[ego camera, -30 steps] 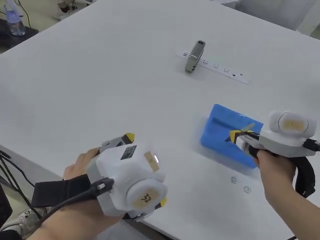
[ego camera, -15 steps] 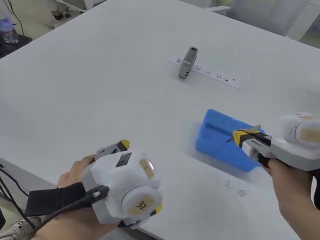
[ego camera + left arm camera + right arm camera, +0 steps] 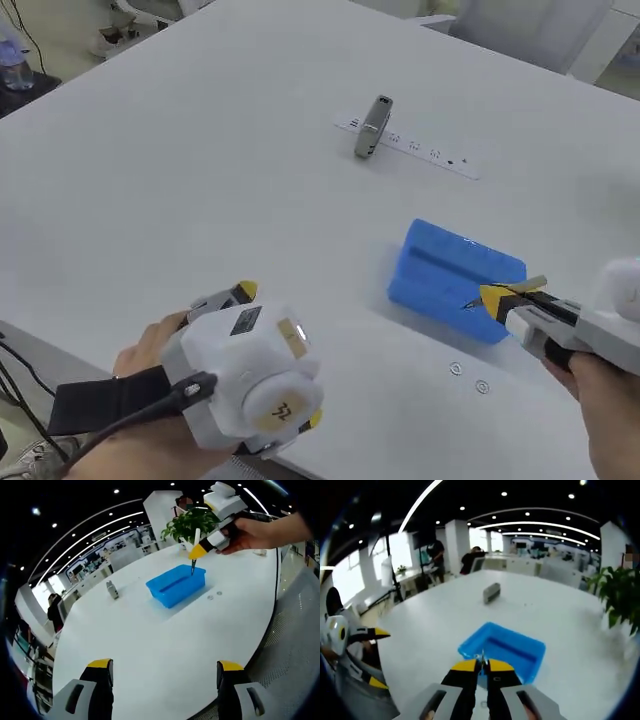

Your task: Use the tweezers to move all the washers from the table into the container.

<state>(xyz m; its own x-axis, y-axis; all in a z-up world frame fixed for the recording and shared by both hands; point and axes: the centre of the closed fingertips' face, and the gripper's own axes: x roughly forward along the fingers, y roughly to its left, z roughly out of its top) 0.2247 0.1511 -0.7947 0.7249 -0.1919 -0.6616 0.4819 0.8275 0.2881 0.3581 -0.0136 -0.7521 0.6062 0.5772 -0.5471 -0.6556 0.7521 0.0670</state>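
A blue open container (image 3: 440,270) sits on the white table. Two small washers (image 3: 456,369) (image 3: 483,387) lie on the table just in front of it. My right gripper (image 3: 500,298) is shut on thin metal tweezers (image 3: 470,304); their tip hangs over the container's near edge. In the right gripper view the tweezers (image 3: 481,656) stick out between the closed yellow jaws above the container (image 3: 515,655). My left gripper (image 3: 235,295) hovers open and empty at the near left. The left gripper view looks across at the container (image 3: 176,585), the washers (image 3: 210,598) and the right gripper (image 3: 200,550).
A white power strip (image 3: 430,153) lies at the far side with a grey block (image 3: 372,125) standing on it. The table's near edge (image 3: 60,345) runs under my left hand. A potted plant (image 3: 620,595) stands to the right.
My right gripper with the tweezers has drawn back from over the container's middle toward its near right edge. The head camera shifted slightly. The left gripper has hardly moved.
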